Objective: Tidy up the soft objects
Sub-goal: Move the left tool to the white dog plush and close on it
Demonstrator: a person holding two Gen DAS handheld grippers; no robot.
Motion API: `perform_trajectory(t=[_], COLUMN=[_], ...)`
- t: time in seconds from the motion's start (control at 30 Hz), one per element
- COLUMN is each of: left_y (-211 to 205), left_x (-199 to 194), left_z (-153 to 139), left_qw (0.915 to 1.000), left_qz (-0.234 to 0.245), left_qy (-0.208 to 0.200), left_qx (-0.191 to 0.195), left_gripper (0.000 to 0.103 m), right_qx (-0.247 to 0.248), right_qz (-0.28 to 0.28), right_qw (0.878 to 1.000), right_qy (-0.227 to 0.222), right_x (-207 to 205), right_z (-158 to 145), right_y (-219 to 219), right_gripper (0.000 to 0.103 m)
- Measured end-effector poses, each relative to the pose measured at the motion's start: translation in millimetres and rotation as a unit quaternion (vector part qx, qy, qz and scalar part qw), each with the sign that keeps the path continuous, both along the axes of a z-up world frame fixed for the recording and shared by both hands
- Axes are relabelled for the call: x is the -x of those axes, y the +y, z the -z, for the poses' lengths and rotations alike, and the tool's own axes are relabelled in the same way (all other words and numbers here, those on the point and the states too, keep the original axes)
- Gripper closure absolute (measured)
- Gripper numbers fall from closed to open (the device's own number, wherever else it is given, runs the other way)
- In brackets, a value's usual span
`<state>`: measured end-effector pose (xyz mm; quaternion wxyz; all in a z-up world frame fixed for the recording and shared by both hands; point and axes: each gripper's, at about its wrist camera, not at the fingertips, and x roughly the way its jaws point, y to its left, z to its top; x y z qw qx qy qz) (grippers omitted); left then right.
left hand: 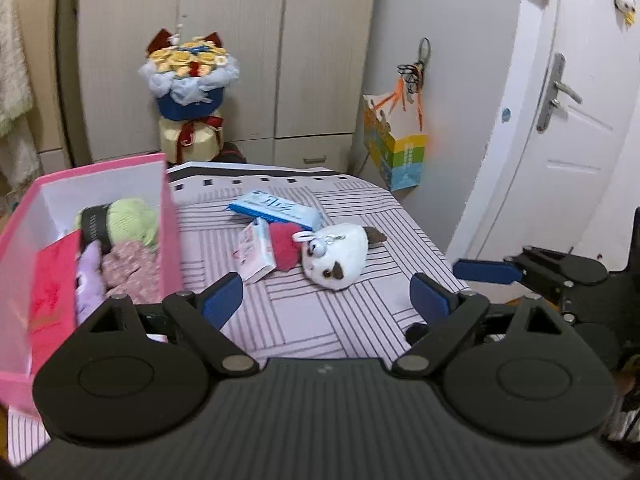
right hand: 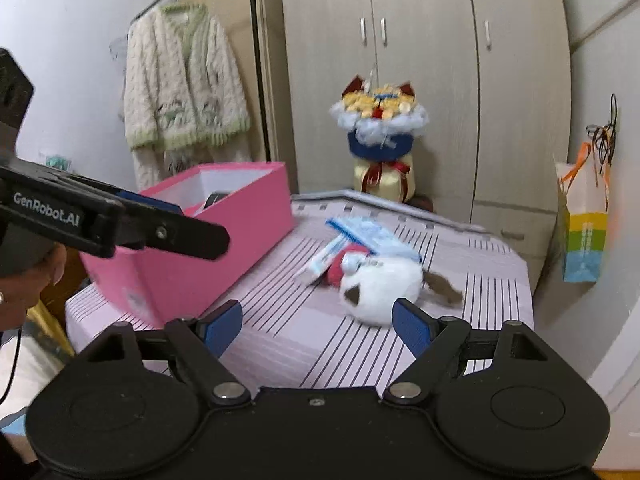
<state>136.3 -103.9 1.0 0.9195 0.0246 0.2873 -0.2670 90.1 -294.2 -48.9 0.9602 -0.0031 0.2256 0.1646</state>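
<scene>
A white plush animal (left hand: 338, 258) with brown ears lies on the striped table (left hand: 320, 320), beside a red fluffy pompom (left hand: 286, 248). It also shows in the right wrist view (right hand: 382, 290). A pink box (left hand: 168, 216) at the left holds a green yarn ball (left hand: 130, 220), a purple soft toy (left hand: 90, 280) and floral cloth (left hand: 132, 270). My left gripper (left hand: 326, 298) is open and empty, just in front of the plush. My right gripper (right hand: 318, 324) is open and empty, close before the plush; the box (right hand: 224, 236) stands to its left.
A blue tissue pack (left hand: 276, 208) and a small white packet (left hand: 256, 254) lie behind the plush. A bouquet (left hand: 188, 92) stands at the back by the wardrobe. A colourful paper bag (left hand: 396, 152) hangs at the right. A white door (left hand: 560, 120) is at the right.
</scene>
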Motion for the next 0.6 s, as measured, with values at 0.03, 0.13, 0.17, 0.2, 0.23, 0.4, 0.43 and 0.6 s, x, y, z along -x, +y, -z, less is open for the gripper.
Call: perform_trajectory(t=[0.03, 0.13, 0.17, 0.2, 0.23, 0.4, 0.43, 0.6], left_y=[-3, -11, -14, -18, -22, -39, -41, -53], left_x=[-5, -20, -25, -32, -38, -72, -78, -108], left_z=[2, 13, 16, 21, 25, 49, 53, 72], left_qw=[1.0000, 0.9998, 0.9997, 0.9995, 0.9994, 0.9976, 0.9972, 0.9939], left_qz=[-0.002, -0.011, -0.010, -0.009, -0.010, -0.017, -0.020, -0.023], left_qy=[-0.001, 0.000, 0.004, 0.008, 0.014, 0.040, 0.044, 0.082], left_qx=[0.002, 0.017, 0.023, 0.028, 0.031, 0.054, 0.057, 0.070], left_gripper=[0.012, 0.013, 0.014, 0.014, 0.015, 0.017, 0.021, 0.039], right_qx=[0.004, 0.024, 0.032, 0.038, 0.044, 0.016, 0.008, -0.011], right_qz=[0.001, 0.011, 0.013, 0.013, 0.015, 0.025, 0.028, 0.041], right_qw=[1.000, 1.000, 0.999, 0.999, 0.999, 0.999, 0.999, 0.995], right_qy=[-0.005, -0.006, -0.004, -0.001, 0.001, 0.035, 0.045, 0.086], right_x=[-5, -22, -28, -34, -40, -76, -84, -121], right_z=[4, 13, 17, 20, 23, 36, 39, 59], right_y=[-1, 0, 1, 2, 3, -2, -3, -5], right_gripper=[0.017, 0.017, 0.017, 0.017, 0.017, 0.017, 0.017, 0.017])
